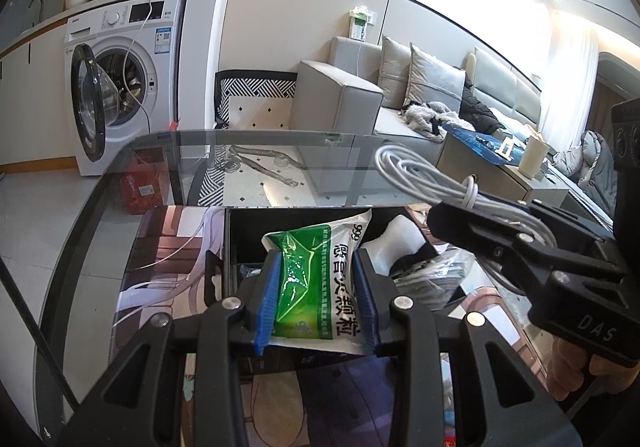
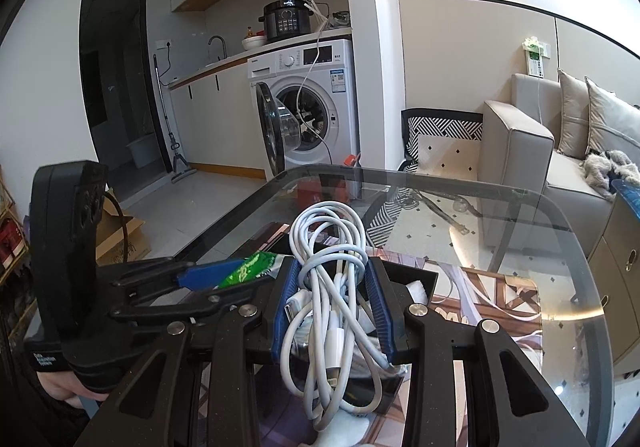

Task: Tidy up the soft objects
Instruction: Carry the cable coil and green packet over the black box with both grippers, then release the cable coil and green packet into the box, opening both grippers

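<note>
The sachet (image 1: 316, 279) is green and white with dark printed characters. The coiled cable (image 2: 332, 287) is white. Both tongs, left (image 1: 316, 287) and right (image 2: 334, 307), are black with blue ribbed pads (image 1: 267, 299). The box (image 1: 280, 223) is black inside and holds a white foam piece (image 1: 394, 243). The mat (image 1: 168, 267) carries an illustrated print in purple, brown and white. The worktop (image 2: 520, 215) is clear glass with a dark rim. The washing machine (image 2: 316, 103) is white; the cushion (image 2: 444, 139) by it shows black-and-white zigzags and small diamonds.

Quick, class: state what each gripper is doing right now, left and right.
Left gripper: closed on the green medicine sachet.
Right gripper: closed on the bundle of white cables.
</note>
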Available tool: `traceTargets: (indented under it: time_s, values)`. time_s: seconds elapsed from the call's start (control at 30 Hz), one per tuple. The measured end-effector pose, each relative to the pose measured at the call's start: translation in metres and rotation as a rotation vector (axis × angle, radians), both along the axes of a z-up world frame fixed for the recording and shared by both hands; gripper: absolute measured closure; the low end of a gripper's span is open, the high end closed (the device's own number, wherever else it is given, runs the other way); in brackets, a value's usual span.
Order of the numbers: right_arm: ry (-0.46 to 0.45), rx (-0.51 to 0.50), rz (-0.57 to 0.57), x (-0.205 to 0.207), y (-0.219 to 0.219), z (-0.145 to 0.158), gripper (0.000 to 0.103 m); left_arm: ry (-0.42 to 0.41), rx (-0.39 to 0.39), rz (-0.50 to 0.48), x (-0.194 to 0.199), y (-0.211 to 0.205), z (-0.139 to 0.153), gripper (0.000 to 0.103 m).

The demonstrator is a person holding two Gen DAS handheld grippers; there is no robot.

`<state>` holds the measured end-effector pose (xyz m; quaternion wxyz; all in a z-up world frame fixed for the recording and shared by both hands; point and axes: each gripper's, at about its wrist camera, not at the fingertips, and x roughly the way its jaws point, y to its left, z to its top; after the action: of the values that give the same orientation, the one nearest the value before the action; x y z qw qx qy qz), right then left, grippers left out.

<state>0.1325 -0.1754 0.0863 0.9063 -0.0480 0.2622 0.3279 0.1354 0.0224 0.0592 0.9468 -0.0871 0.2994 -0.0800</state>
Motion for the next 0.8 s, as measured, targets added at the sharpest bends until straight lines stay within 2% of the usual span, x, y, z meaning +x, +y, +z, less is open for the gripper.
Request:
traceTargets:
  time_s: [0.73,0.8]
  values:
    - [0.109,-0.041,0.010,0.046,0.015,-0.025,0.068,0.043,0.002,0.049,0.026,-0.004,-0.017,0.069]
    - [0.114,-0.041,0.002,0.049,0.015,-0.026,0.063,0.049,0.006,0.051,0.027,-0.003,-0.018,0.068]
